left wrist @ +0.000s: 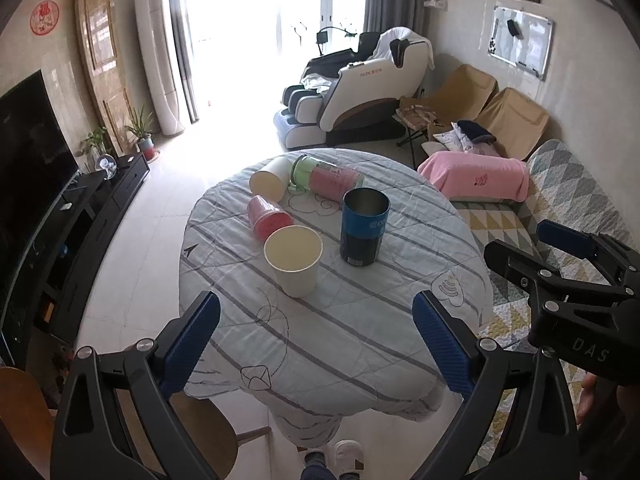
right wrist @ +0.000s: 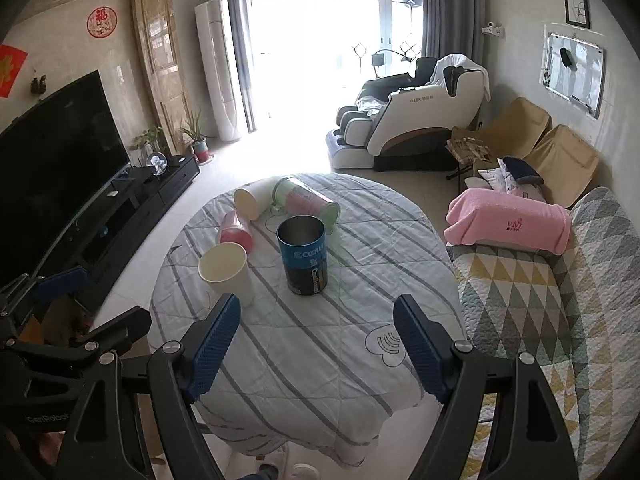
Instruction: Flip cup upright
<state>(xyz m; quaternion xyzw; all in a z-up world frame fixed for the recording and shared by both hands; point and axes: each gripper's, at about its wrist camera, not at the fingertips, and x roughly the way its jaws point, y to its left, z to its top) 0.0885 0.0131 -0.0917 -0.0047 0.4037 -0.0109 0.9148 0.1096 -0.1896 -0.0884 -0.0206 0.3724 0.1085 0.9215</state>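
On the round table a white paper cup and a blue can stand upright. Three cups lie on their sides farther back: a white paper cup, a red cup and a green-and-pink tumbler. My left gripper is open and empty above the near table edge; it also shows in the right wrist view. My right gripper is open and empty, to the right of the left one.
A sofa with a patterned quilt and a pink towel lies close on the right. A TV on a black cabinet stands at the left. A massage chair is at the back. A wooden chair is below left.
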